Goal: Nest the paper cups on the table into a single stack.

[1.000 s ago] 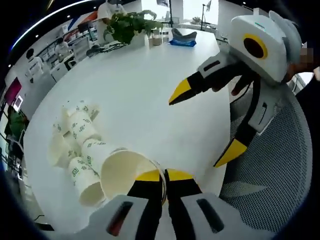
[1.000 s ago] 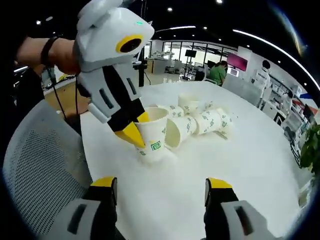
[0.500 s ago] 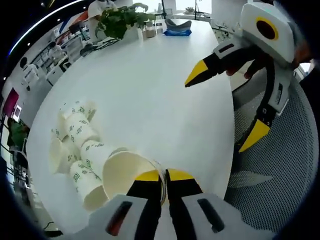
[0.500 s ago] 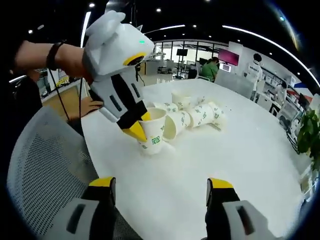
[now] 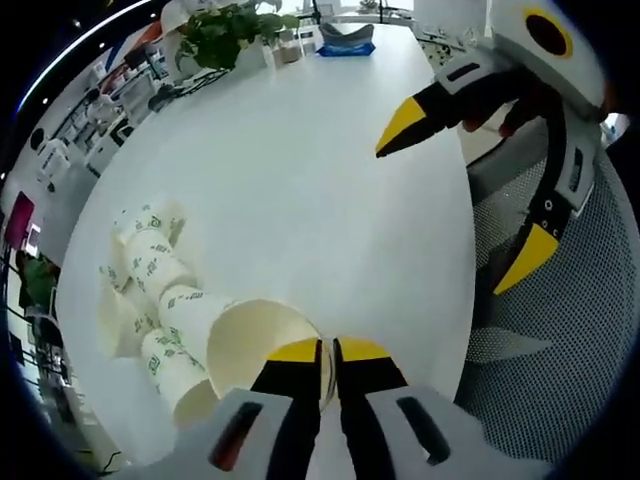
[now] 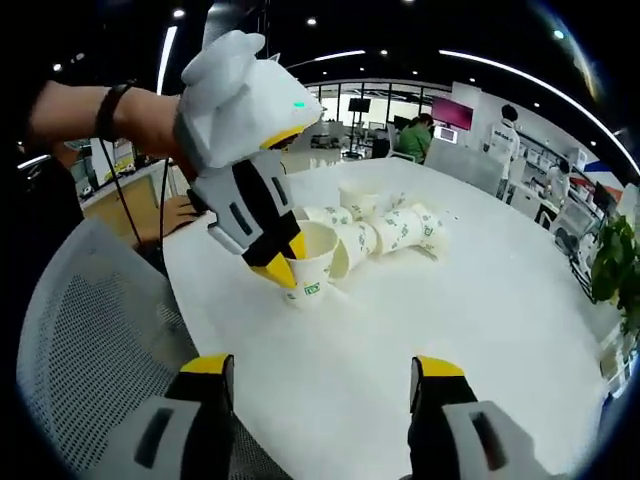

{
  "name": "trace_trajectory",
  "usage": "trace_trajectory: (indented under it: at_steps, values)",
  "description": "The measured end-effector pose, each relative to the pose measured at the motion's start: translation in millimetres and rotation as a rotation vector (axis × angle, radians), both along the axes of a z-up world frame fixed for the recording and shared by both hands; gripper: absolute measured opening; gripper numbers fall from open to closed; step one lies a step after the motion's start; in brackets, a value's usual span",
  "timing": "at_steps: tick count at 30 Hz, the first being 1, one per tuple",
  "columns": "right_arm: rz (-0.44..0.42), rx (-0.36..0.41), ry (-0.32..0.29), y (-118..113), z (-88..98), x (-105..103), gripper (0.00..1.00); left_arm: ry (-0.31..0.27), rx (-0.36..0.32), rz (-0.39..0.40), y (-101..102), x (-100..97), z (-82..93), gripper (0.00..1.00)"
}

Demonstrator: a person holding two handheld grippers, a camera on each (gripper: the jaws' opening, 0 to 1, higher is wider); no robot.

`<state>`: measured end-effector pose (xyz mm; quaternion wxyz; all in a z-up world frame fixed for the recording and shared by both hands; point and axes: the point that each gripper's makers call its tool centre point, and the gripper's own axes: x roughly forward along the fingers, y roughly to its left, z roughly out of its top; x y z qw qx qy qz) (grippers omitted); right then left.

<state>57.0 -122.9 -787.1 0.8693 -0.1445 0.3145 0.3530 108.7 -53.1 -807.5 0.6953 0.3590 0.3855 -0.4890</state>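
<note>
My left hand-held gripper [image 5: 327, 352] pinches rim of paper cup [image 5: 262, 340] beside toppled cups [image 5: 150, 265]; my right hand-held gripper [image 6: 322, 368] wide open, empty, cup well ahead.

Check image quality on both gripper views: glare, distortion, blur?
Left gripper view: strong fisheye bending of the white table; top is bright, near washed out; the cup in the left gripper stays sharp. Right gripper view: dim ceiling with point lights, table evenly lit, cup cluster readable, right gripper crisp, no obvious motion blur.

Left gripper [image 5: 328, 352] pinching a paper cup's [image 5: 255, 338] rim, more cups [image 5: 150, 270] on white table [image 5: 300, 170], right gripper [image 5: 470, 190] spread wide.
</note>
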Motion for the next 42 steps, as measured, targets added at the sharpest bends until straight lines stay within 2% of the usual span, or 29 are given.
trace_trajectory:
  at_steps: [6, 14, 19, 23, 29, 34, 39, 42]
  values:
    - [0.002, 0.002, 0.005, 0.3, -2.6, 0.1, 0.71, -0.002, -0.022, 0.012, -1.6, -0.4, 7.2, 0.12]
    - [-0.002, 0.01, 0.016, 0.1, -4.7, -0.1, 0.71, -0.002, -0.059, 0.049, -0.5, -0.5, 14.6, 0.17]
    - [0.0, 0.013, 0.024, 1.0, -5.5, -1.5, 0.71, -0.006, -0.105, 0.086, -0.5, 0.3, 13.6, 0.21]
    - [0.003, 0.012, 0.028, 1.9, -5.5, -2.6, 0.71, -0.04, -0.13, 0.136, 6.5, 6.8, 20.6, 0.24]
    - [0.005, 0.014, 0.031, 2.9, -5.1, -4.0, 0.7, -0.056, -0.162, 0.177, 9.4, 7.2, 32.8, 0.3]
    - [-0.009, 0.031, 0.036, 1.4, -5.5, -2.9, 0.7, -0.045, -0.196, 0.24, 14.5, 11.2, 34.6, 0.33]
    - [-0.01, 0.033, 0.045, 0.8, -9.2, -1.9, 0.7, -0.076, -0.223, 0.298, 22.9, 12.2, 38.4, 0.4]
    - [-0.006, 0.029, 0.048, 1.5, -8.2, -3.9, 0.71, -0.074, -0.242, 0.324, 27.3, 13.6, 39.4, 0.43]
